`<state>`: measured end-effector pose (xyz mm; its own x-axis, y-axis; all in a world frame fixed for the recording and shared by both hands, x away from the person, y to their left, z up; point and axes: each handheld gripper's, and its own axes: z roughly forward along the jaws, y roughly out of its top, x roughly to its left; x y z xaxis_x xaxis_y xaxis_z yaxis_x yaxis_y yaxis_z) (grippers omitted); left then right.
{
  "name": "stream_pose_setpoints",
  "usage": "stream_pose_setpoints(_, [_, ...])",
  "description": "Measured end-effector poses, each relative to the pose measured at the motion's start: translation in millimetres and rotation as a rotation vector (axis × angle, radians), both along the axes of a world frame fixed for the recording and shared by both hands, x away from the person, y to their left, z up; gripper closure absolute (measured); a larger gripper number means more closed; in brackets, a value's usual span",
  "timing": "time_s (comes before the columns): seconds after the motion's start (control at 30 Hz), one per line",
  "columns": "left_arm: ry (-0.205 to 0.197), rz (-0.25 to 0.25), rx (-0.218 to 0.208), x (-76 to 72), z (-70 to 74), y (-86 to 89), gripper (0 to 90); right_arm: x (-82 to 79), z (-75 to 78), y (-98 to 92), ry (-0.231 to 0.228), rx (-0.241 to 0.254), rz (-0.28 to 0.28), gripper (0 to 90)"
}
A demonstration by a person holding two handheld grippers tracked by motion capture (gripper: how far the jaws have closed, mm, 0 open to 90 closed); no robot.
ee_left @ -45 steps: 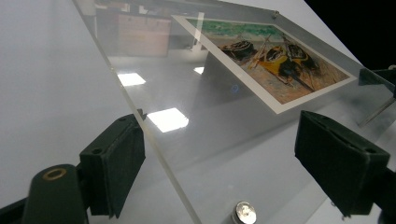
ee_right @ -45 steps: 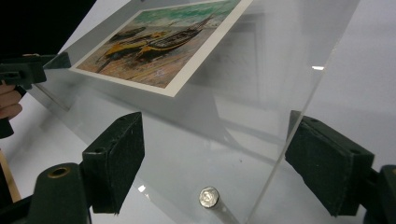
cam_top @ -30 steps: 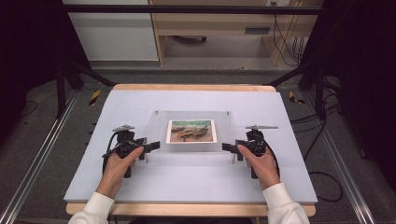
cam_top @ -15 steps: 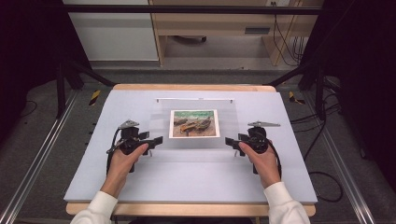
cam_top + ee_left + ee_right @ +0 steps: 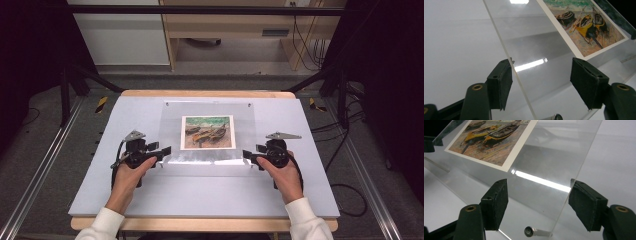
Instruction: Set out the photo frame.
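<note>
A clear acrylic frame (image 5: 170,130) with a boat picture (image 5: 207,132) inside leans back on the pale board, top edge away from me. My left gripper (image 5: 165,151) straddles its lower left corner, my right gripper (image 5: 248,156) its lower right one. In the left gripper view the sheet (image 5: 536,37) crosses between the jaws of the left gripper (image 5: 541,67): its edge rests on the left pad and the right pad stands off the front face. The right gripper (image 5: 539,186) mirrors this on the sheet (image 5: 554,152). Both pairs of jaws have just been closing. A metal pin (image 5: 534,231) sticks out low.
The pale board (image 5: 200,195) lies on a wooden table, with bare room in front of the hands. Black struts and floor rails flank the table. Cables trail on the floor at the right. Small yellow-and-black markers (image 5: 101,104) sit on the floor beside the far corners.
The frame lay nearly flat a second ago; its far edge has risen and it now leans up toward me. Both hands have stayed at its lower corners.
</note>
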<state>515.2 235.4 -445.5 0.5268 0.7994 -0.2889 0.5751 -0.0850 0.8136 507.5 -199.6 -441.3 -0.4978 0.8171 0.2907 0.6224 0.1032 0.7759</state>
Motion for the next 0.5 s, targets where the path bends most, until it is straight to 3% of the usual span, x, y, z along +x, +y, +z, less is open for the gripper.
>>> stream_pose_setpoints(0.5, [-0.009,0.012,0.003,-5.2,1.0,-0.8,35.9,-5.9,0.8,-0.9,-0.017,-0.012,0.006,34.6])
